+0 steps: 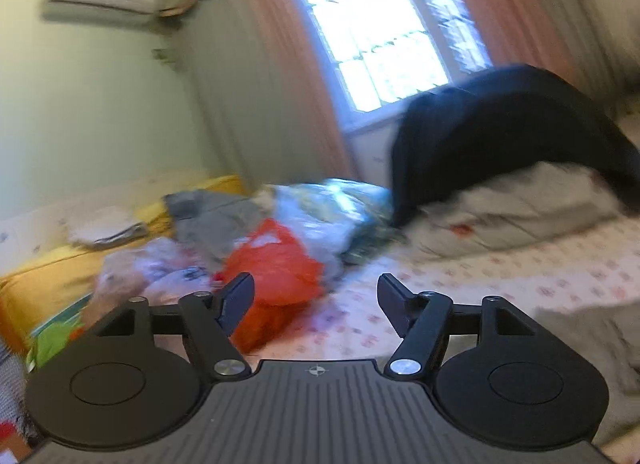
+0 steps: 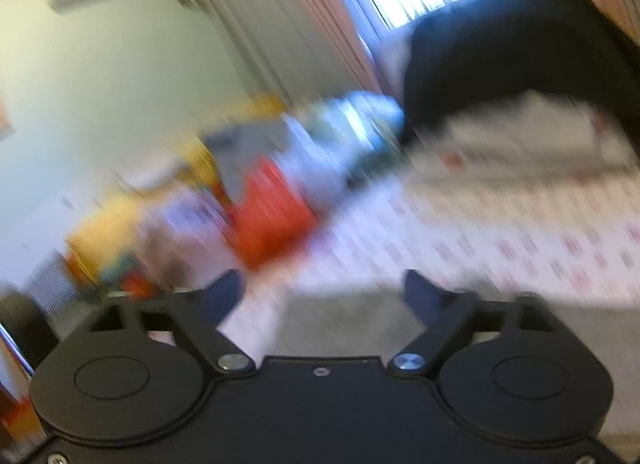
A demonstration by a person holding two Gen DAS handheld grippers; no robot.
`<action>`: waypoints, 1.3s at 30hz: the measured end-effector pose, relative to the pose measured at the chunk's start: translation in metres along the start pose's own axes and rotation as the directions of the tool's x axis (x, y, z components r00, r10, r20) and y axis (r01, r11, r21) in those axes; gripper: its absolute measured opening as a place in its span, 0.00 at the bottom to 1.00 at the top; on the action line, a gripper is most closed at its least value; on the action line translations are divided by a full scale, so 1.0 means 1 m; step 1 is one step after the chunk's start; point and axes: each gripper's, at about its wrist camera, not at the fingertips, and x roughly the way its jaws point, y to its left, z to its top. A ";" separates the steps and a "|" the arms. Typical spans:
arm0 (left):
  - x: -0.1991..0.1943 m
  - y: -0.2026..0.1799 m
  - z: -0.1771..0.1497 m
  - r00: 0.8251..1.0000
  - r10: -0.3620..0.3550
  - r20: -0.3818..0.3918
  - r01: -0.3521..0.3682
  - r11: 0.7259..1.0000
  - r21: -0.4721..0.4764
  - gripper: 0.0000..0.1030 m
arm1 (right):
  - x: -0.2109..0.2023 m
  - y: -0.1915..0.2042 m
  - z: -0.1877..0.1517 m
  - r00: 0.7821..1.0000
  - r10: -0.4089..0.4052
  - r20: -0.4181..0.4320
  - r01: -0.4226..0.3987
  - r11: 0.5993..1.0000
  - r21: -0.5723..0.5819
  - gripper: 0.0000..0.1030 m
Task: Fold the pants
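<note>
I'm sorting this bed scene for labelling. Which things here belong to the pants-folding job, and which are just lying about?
Job:
- left gripper, open, empty
- right gripper, open, empty
- grey fabric on the bed, possibly the pants; too blurred to confirm

Lying about:
- red plastic bag
- clear plastic bags
- dark garment
- folded quilt
- yellow cover

Both wrist views low over bed (image 1: 520,264), facing window (image 1: 372,24); share red bag (image 1: 276,264); right blurred, perhaps nearer.

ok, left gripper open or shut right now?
Open. In the left wrist view the left gripper has its two fingers spread wide apart, with nothing between them; only the floral bedsheet and the red bag show beyond.
</note>
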 end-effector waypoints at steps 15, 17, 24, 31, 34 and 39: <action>0.088 0.081 -0.040 0.780 -0.464 -0.420 0.183 0.810 -0.557 0.67 | -0.021 -0.011 0.015 0.990 -0.053 0.128 0.039 0.993 0.111 1.00; 0.102 0.095 -0.063 0.732 -0.511 -0.451 0.137 0.758 -0.637 0.67 | -0.026 -0.019 0.010 0.991 -0.070 0.111 0.058 0.992 0.113 1.00; 0.143 0.139 -0.155 0.634 -0.661 -0.400 -0.113 0.433 -0.894 0.67 | -0.041 -0.032 -0.005 0.993 -0.092 0.071 0.082 0.989 0.124 1.00; 0.183 0.131 -0.201 0.648 -0.681 -0.341 -0.194 0.285 -0.939 0.67 | -0.042 -0.037 -0.011 0.995 -0.085 0.061 0.075 0.987 0.140 1.00; 0.188 0.131 -0.213 0.691 -0.683 -0.236 -0.171 0.163 -0.972 0.67 | -0.043 -0.039 -0.012 0.995 -0.085 0.059 0.076 0.986 0.150 1.00; 0.203 0.119 -0.204 0.703 -0.671 -0.236 -0.144 0.190 -0.971 0.67 | -0.045 -0.045 -0.013 0.994 -0.096 0.053 0.087 0.984 0.155 1.00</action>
